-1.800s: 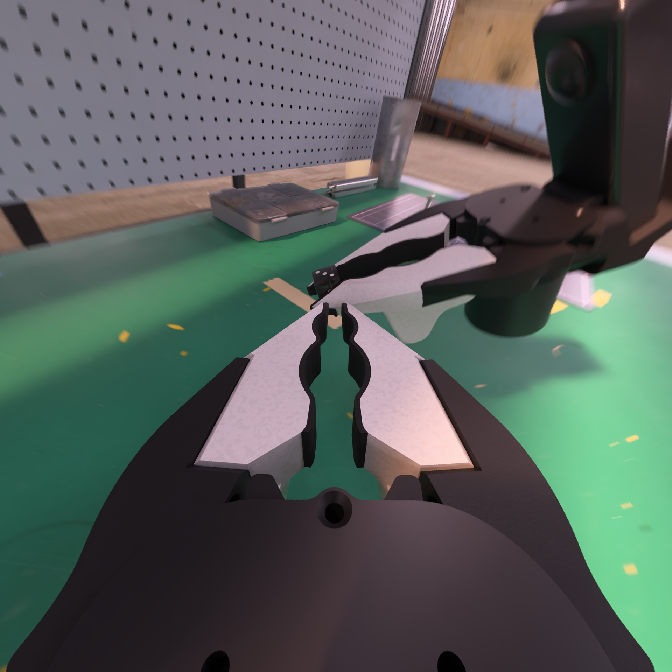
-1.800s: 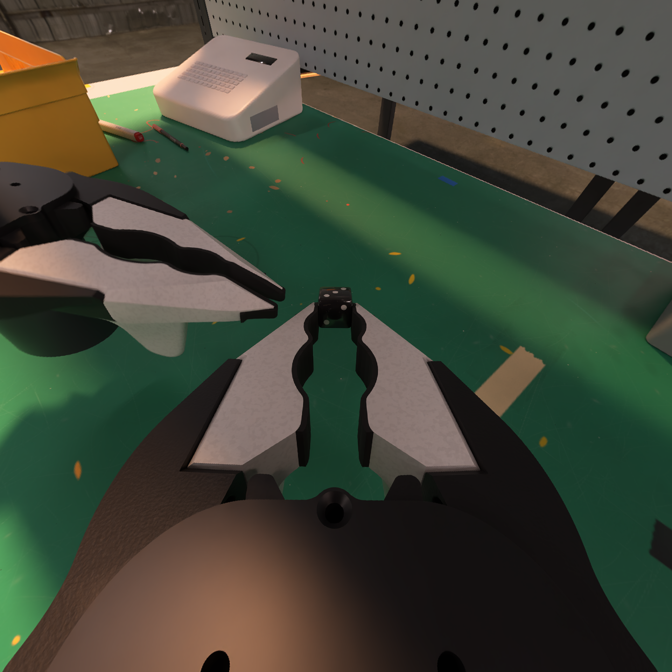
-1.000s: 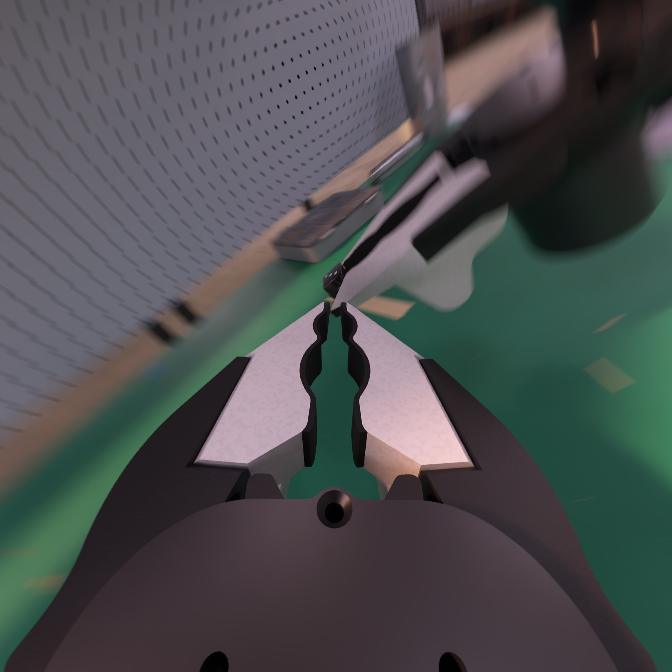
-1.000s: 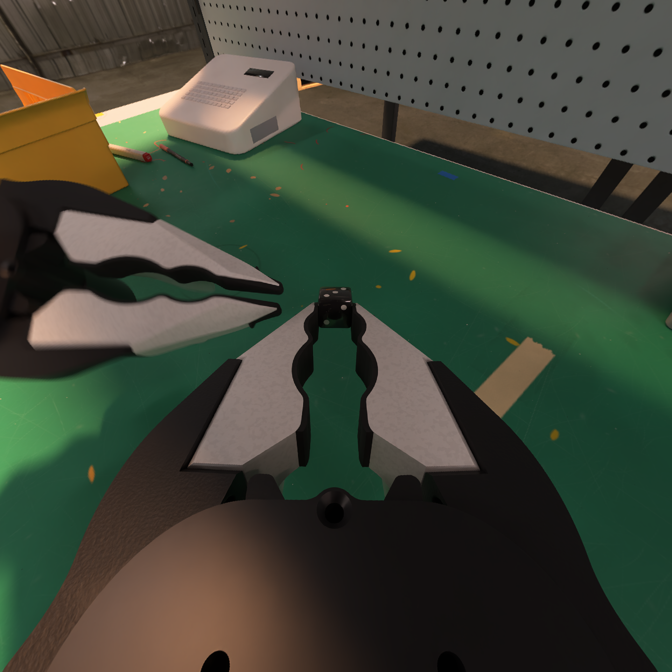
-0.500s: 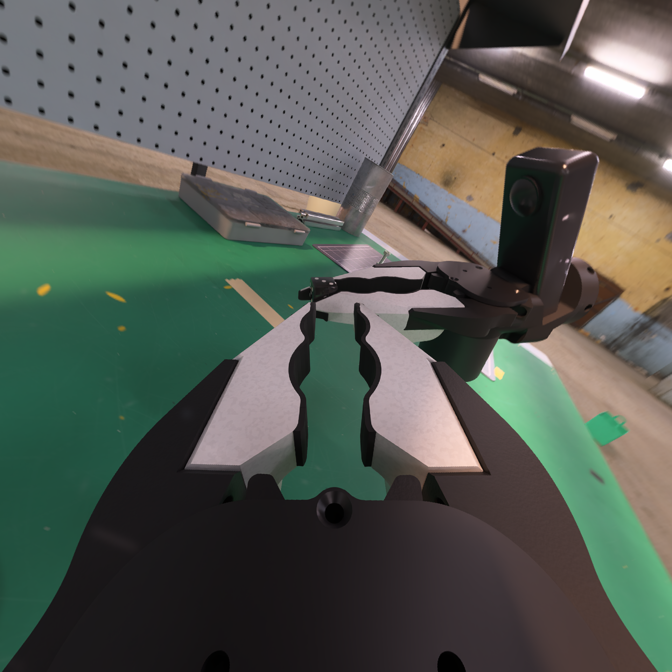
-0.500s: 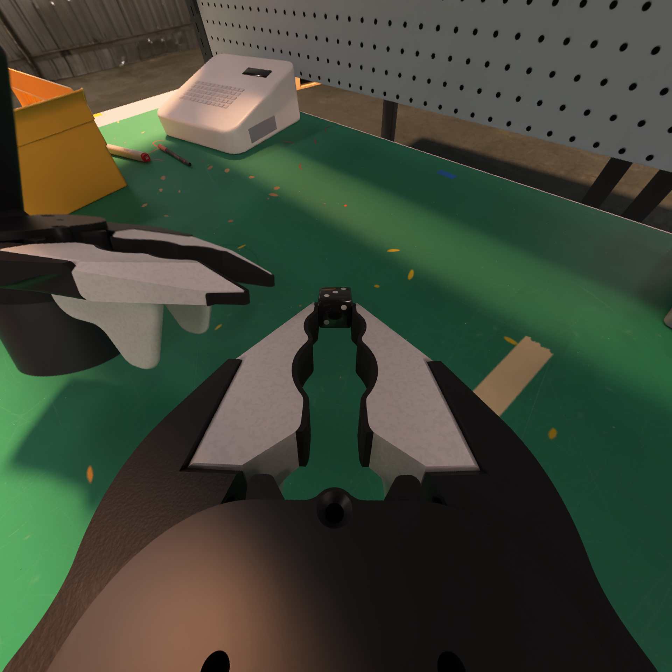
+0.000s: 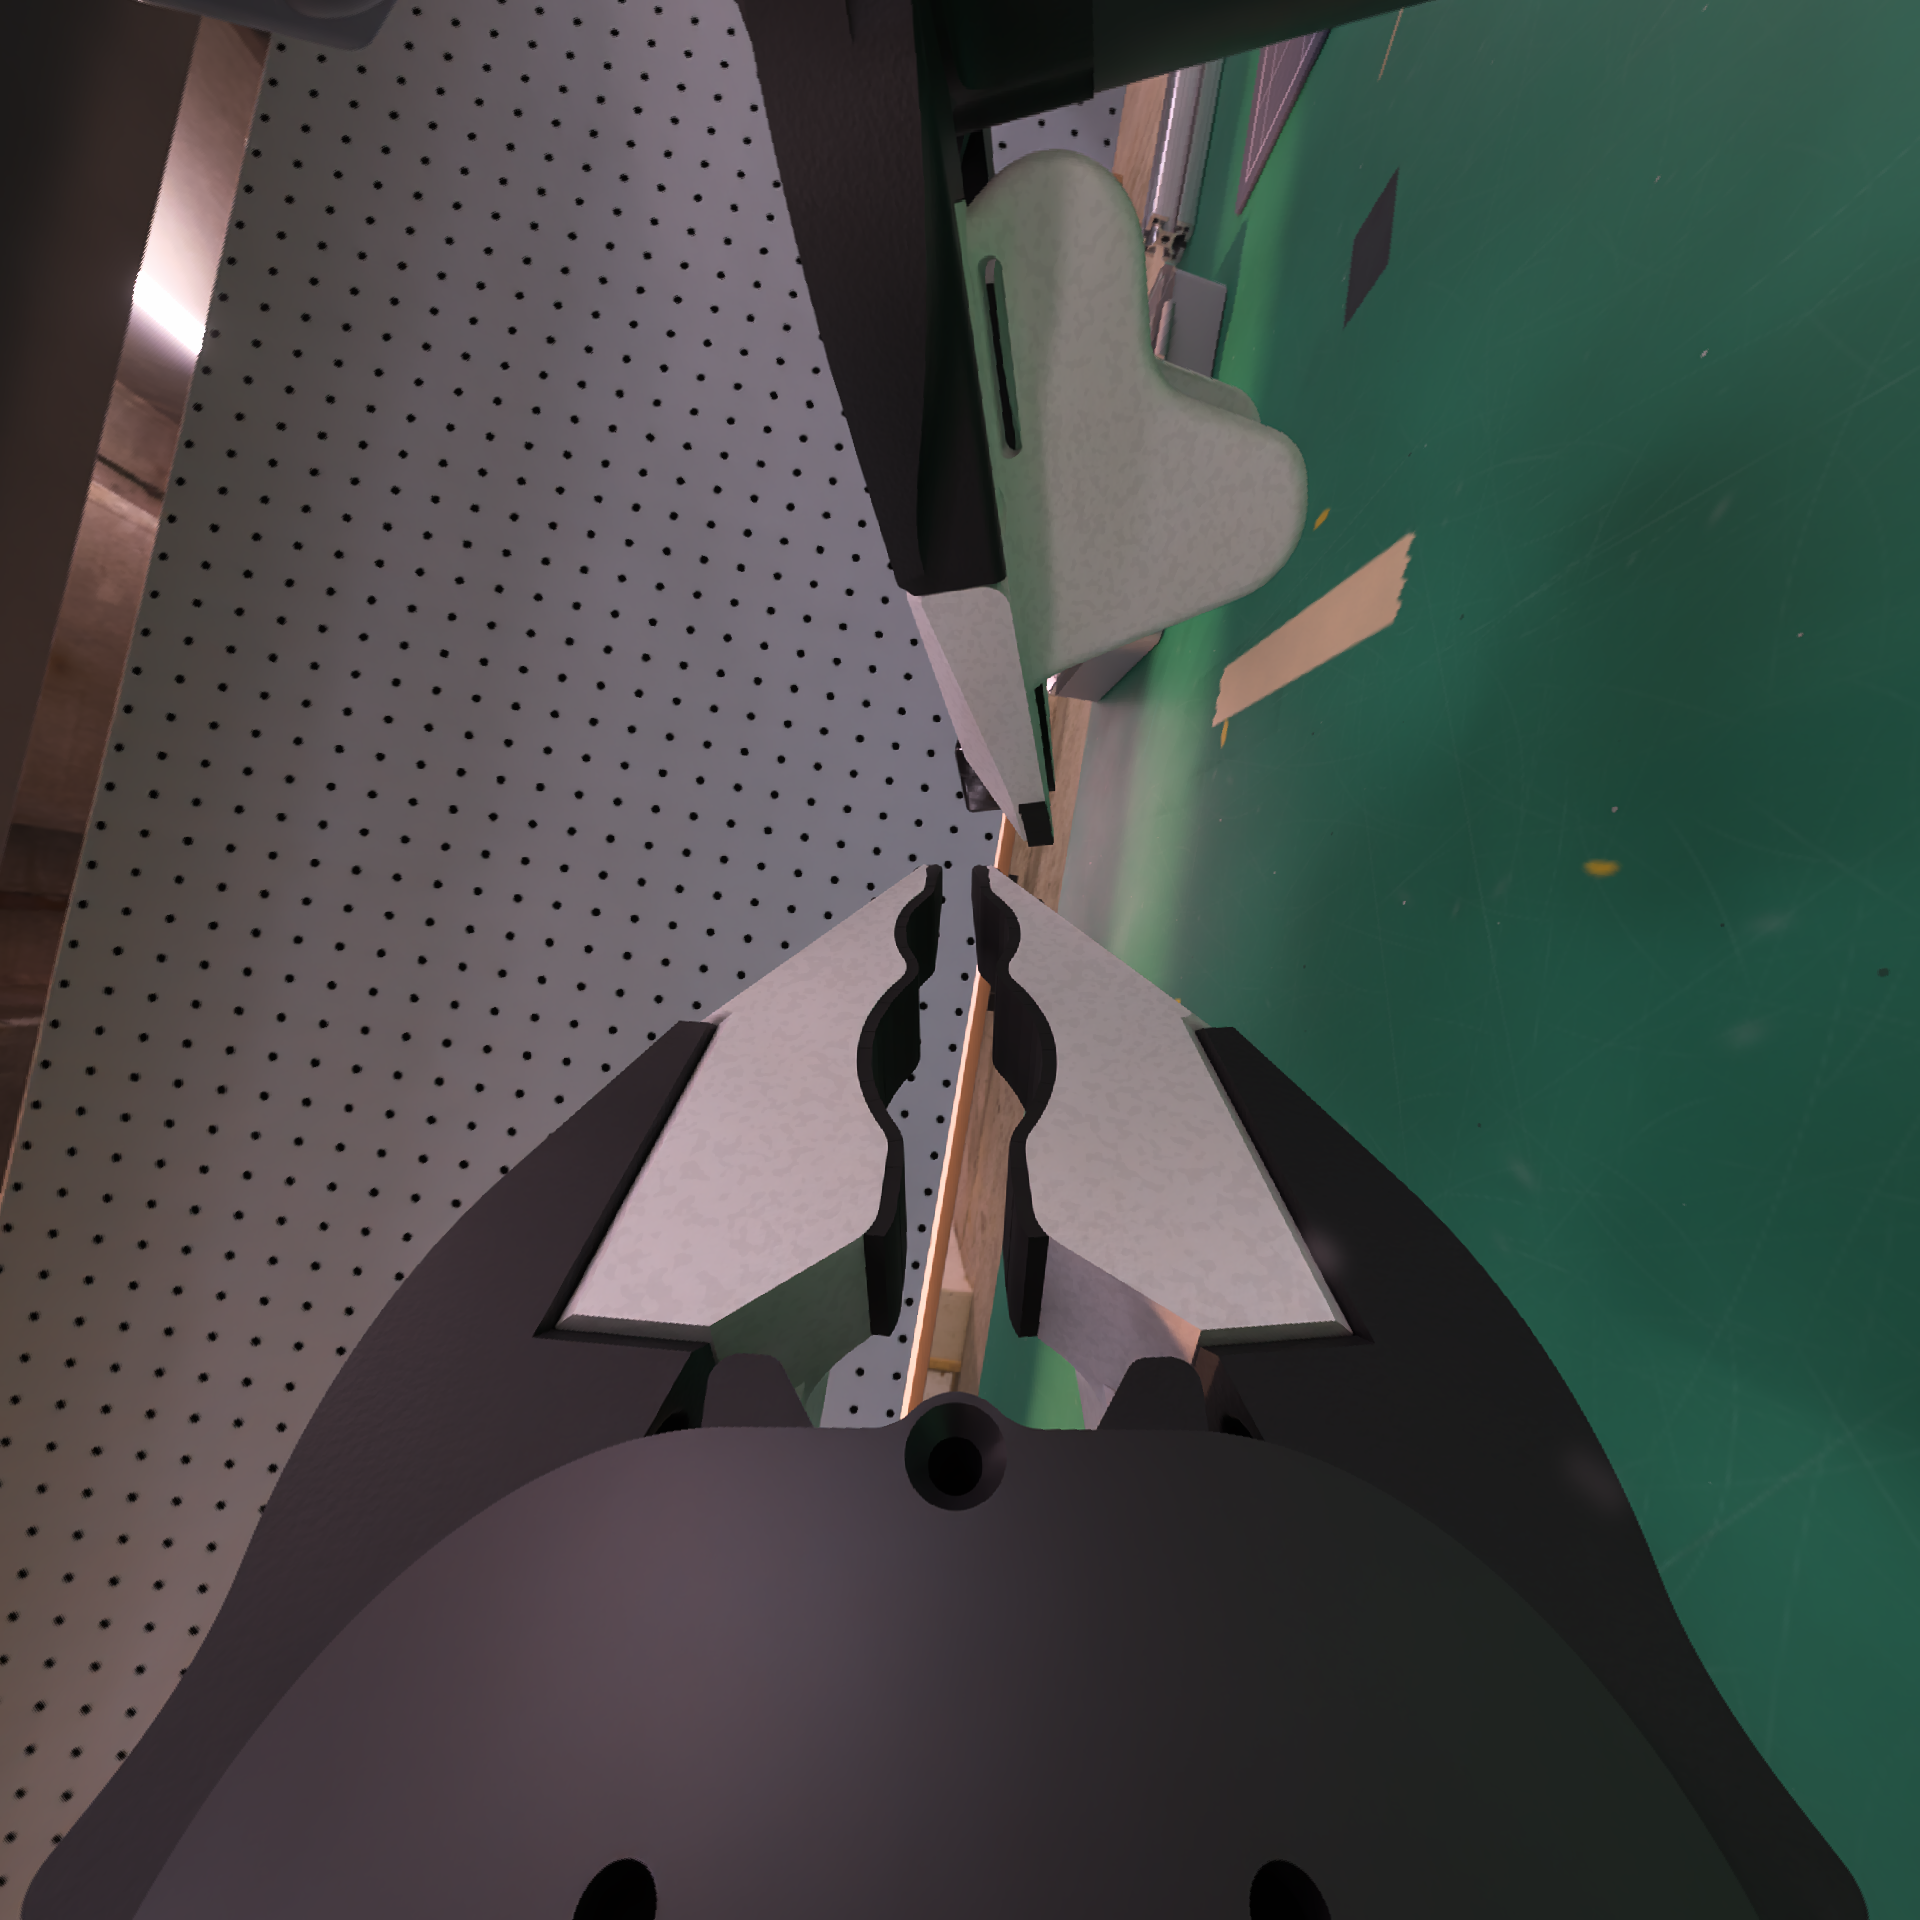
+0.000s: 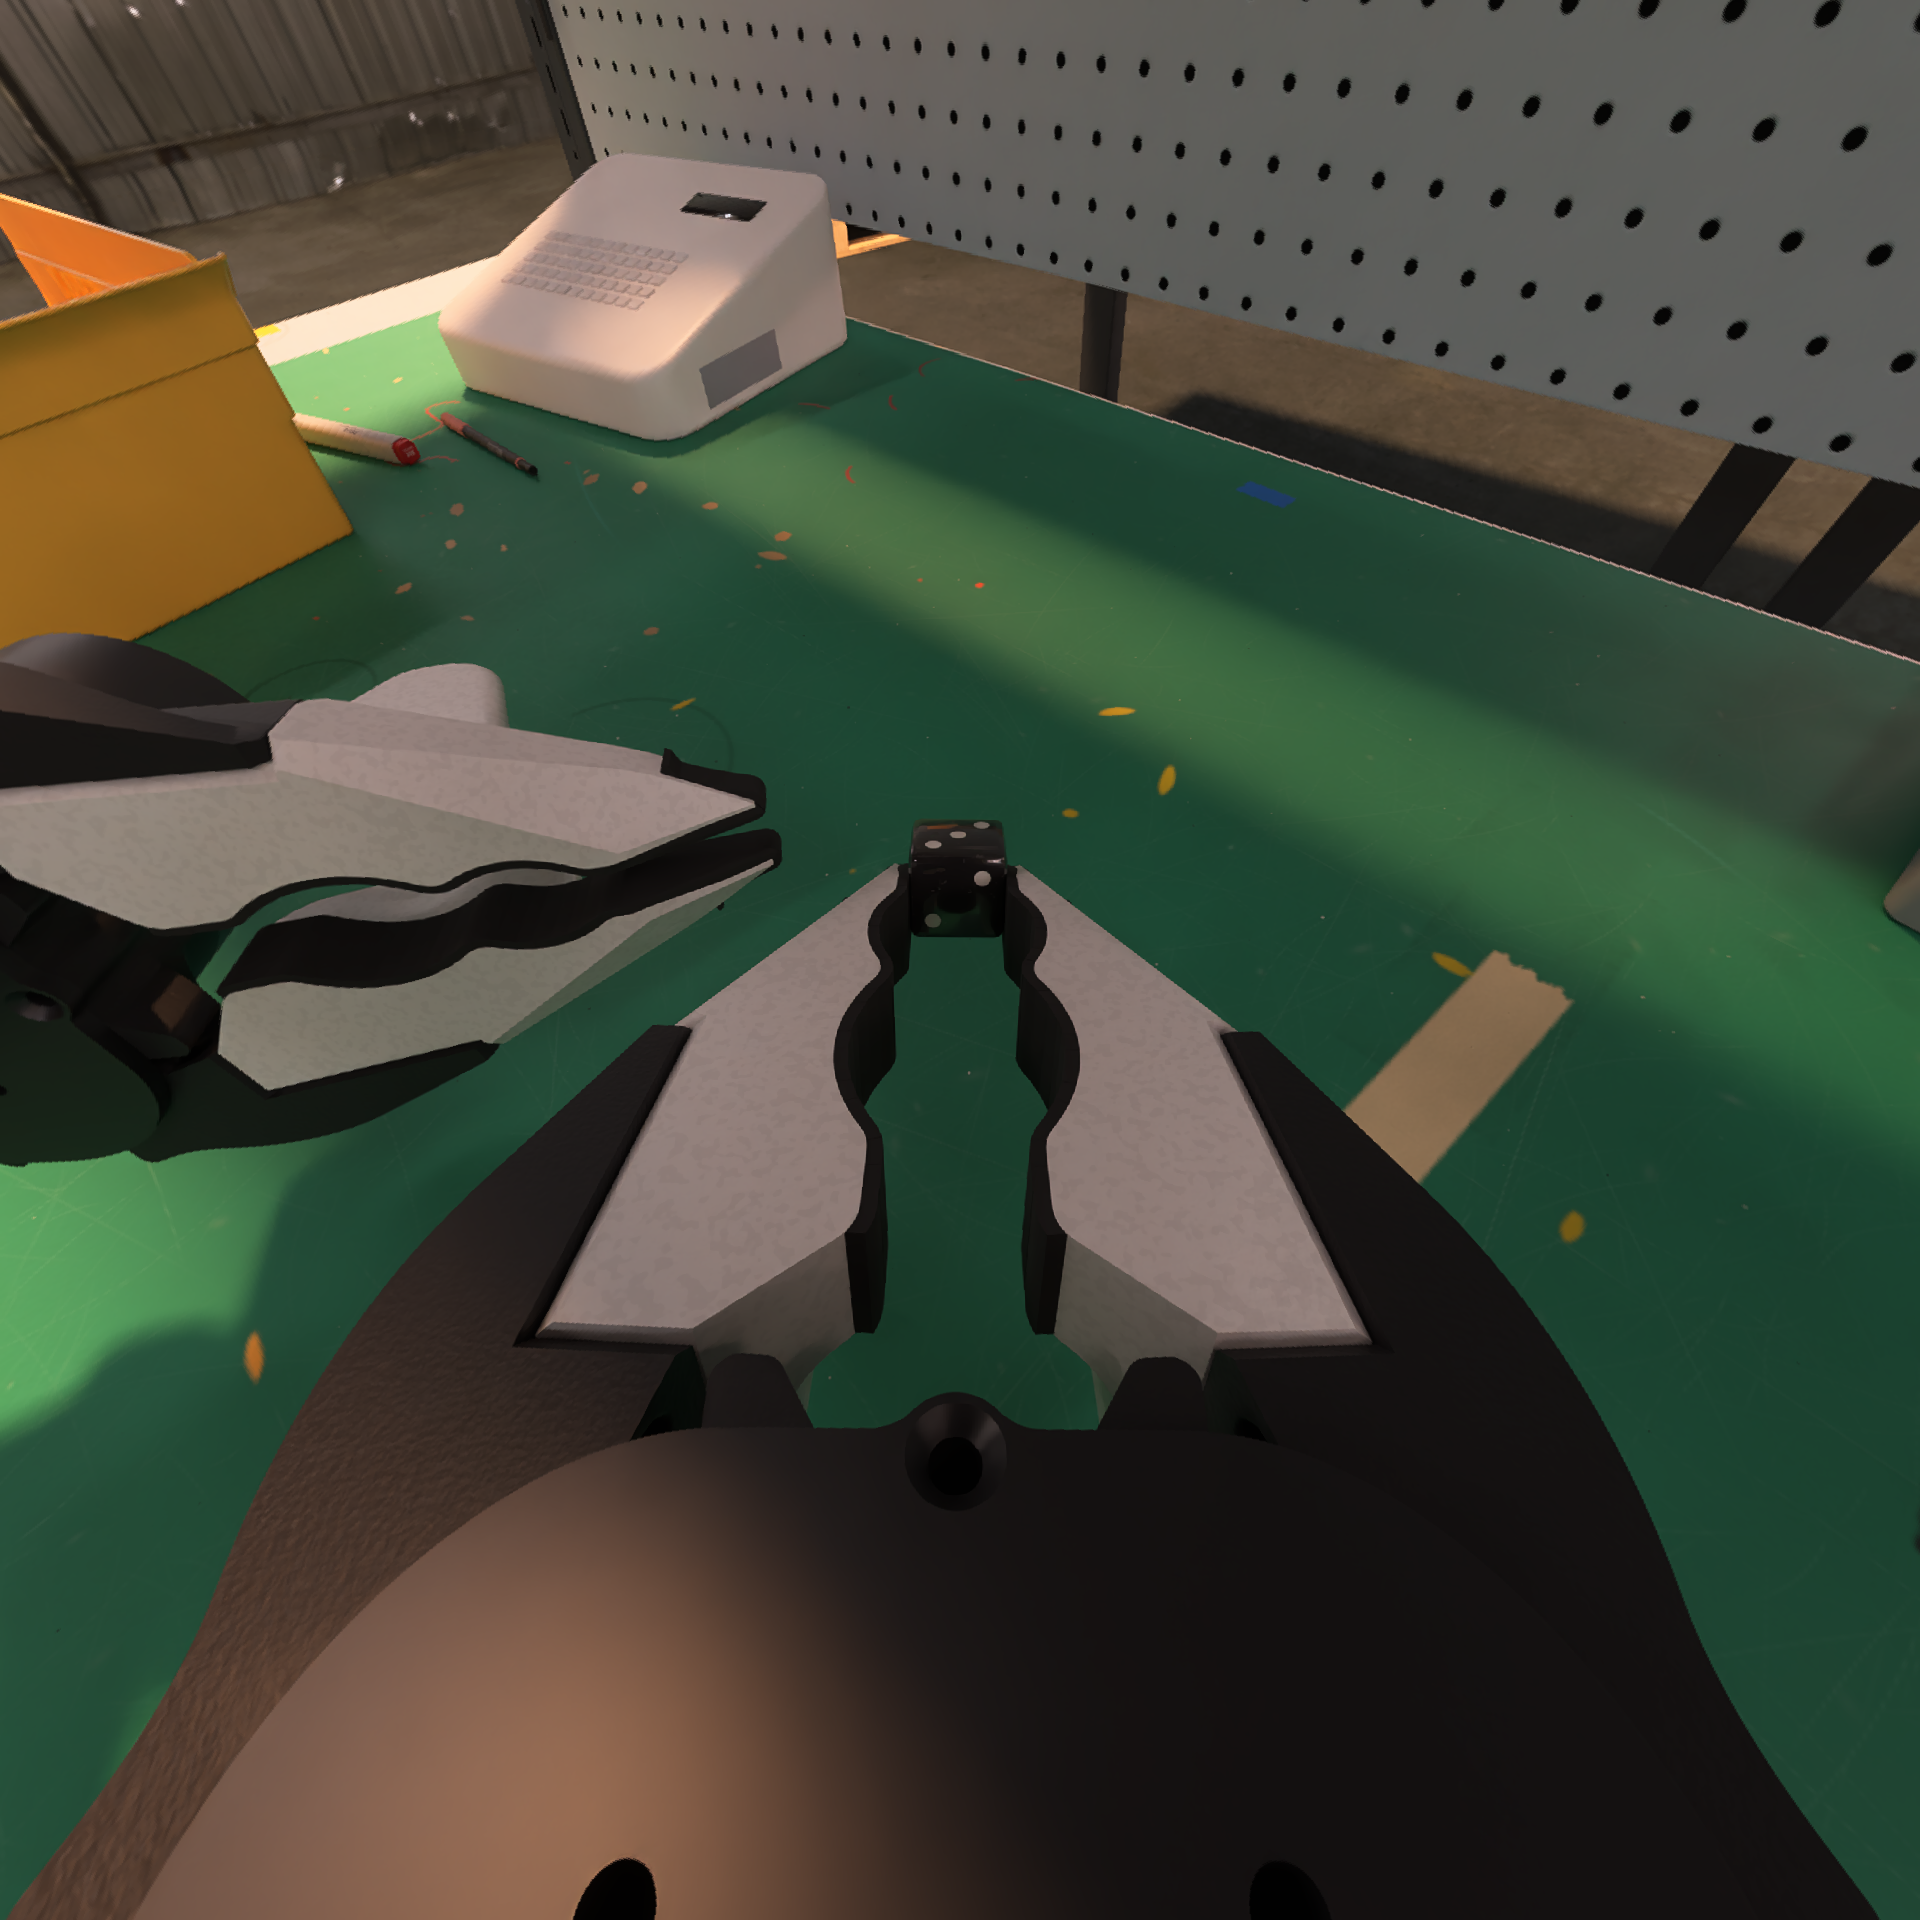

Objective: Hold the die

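Left hand-held gripper [image 8: 774, 831], rolled on its side, nearly closed and empty, tips pointing at the die [image 8: 957, 878] just to its right. Right hand-held gripper [image 8: 957, 894] pinches the die at its fingertips, above the table [image 8: 1351, 727].

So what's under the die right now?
Only the green mat. The black die sits pinched between the right gripper fingertips; its underside and any gap below it are hidden, so I cannot tell whether it is lifted.

Black white-dotted die [image 8: 957, 878], green mat [image 8: 1351, 727]
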